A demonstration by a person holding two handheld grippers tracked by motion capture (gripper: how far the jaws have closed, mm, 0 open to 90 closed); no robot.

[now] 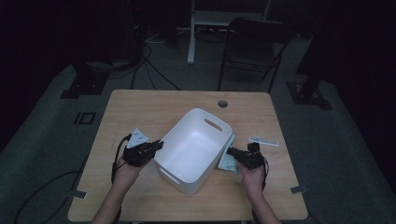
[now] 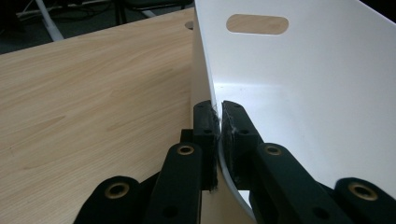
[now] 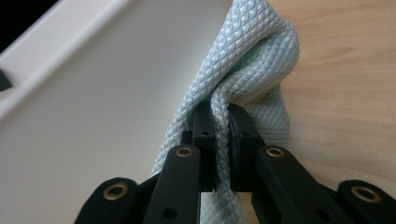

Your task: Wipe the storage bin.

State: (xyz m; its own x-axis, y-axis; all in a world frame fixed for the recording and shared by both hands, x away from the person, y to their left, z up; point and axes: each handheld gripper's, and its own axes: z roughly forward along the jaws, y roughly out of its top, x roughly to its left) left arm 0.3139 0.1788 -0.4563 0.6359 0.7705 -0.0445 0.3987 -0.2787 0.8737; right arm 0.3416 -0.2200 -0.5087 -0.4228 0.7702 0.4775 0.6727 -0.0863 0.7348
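Cloth [image 3: 252, 60] pinched between right fingers [image 3: 205, 123]

The tabletop [image 2: 84, 102] is pale wood-grain laminate, smooth and faintly sheeny. The bin [image 2: 327, 93] is white plastic — smooth, with a soft satin gloss on its thin wall. The cloth [image 3: 252, 60] is pale blue-grey fabric with a quilted diamond weave — slightly shiny. Each claw is matt black plastic with brass-coloured metal rivets.
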